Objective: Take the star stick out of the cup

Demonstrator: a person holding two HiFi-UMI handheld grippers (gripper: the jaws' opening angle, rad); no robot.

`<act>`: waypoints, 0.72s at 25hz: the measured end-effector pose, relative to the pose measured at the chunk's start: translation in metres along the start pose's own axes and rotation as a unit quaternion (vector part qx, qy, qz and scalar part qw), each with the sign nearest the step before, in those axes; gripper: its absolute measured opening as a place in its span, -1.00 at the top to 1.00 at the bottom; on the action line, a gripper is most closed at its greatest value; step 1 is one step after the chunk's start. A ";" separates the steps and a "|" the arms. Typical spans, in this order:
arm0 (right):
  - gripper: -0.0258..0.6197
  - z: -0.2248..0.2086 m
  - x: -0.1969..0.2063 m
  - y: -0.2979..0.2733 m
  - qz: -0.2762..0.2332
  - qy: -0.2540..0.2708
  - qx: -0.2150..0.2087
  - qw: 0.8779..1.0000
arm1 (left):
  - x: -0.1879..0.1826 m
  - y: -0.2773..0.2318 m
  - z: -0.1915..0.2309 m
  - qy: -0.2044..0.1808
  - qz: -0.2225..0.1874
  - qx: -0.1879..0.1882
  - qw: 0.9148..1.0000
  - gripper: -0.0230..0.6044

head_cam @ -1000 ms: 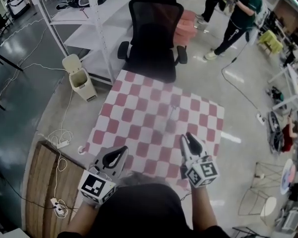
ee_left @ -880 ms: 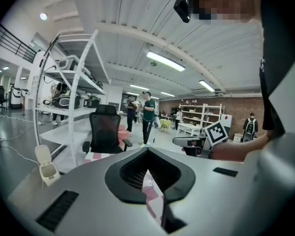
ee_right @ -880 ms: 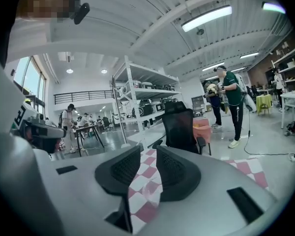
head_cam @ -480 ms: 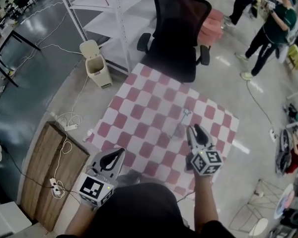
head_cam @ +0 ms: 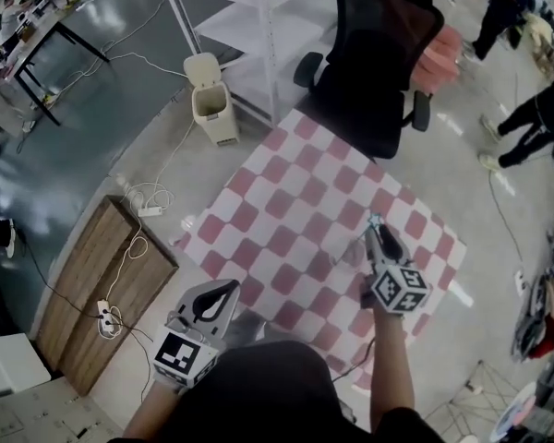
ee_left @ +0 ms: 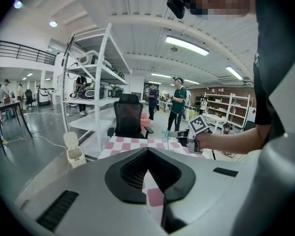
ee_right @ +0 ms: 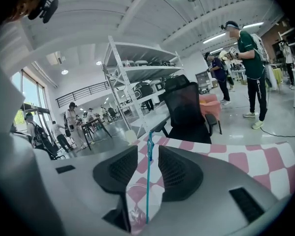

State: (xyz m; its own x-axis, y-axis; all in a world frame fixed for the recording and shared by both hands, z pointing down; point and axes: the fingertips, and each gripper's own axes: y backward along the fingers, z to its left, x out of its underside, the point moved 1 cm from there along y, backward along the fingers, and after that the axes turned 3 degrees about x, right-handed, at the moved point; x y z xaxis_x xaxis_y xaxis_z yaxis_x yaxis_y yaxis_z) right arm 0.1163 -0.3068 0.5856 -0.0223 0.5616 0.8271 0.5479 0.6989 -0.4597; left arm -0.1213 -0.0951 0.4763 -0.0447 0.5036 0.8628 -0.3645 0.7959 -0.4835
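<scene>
A thin teal star stick (ee_right: 148, 181) stands upright in a clear cup (ee_right: 137, 214) on the red-and-white checked table (head_cam: 286, 238). My right gripper (ee_right: 148, 150) is around the stick: the stick runs up the gap between its jaws, which are opening, and the pads do not press it. In the head view the right gripper (head_cam: 381, 235) reaches over the table's right part, with the star (head_cam: 375, 221) at its tip and the cup (head_cam: 355, 253) just left of it. My left gripper (head_cam: 223, 292) hangs shut and empty near the table's near edge, also shown in its own view (ee_left: 147, 150).
A black office chair (head_cam: 379, 53) stands at the table's far side. A beige bin (head_cam: 212, 100) and a white shelf rack (head_cam: 258, 26) are at the far left. A wooden bench (head_cam: 102, 293) with cables lies left. A person (head_cam: 545, 118) stands at the far right.
My right gripper has moved forward over the table to the stick, which now sits between its jaws. The head view has swung left. My left gripper has stayed low and near.
</scene>
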 end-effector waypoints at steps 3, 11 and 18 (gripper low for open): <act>0.52 -0.002 0.007 -0.010 0.020 0.014 0.001 1.000 | 0.005 0.003 0.001 0.006 0.008 -0.010 1.000 0.80; 0.77 -0.003 0.013 -0.023 0.039 0.042 0.010 0.998 | 0.011 0.008 0.007 0.012 0.005 -0.025 1.000 0.80; 0.83 0.012 0.006 -0.018 0.035 0.075 0.013 0.997 | 0.014 0.019 0.011 0.024 0.005 -0.029 0.999 0.80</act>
State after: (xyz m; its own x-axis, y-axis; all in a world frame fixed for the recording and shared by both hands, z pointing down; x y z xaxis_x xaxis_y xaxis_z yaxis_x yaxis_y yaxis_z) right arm 0.0966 -0.3109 0.5951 0.1411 0.5383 0.8309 0.5225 0.6724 -0.5243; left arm -0.1388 -0.0765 0.4810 -0.0035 0.5257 0.8507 -0.3101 0.8082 -0.5007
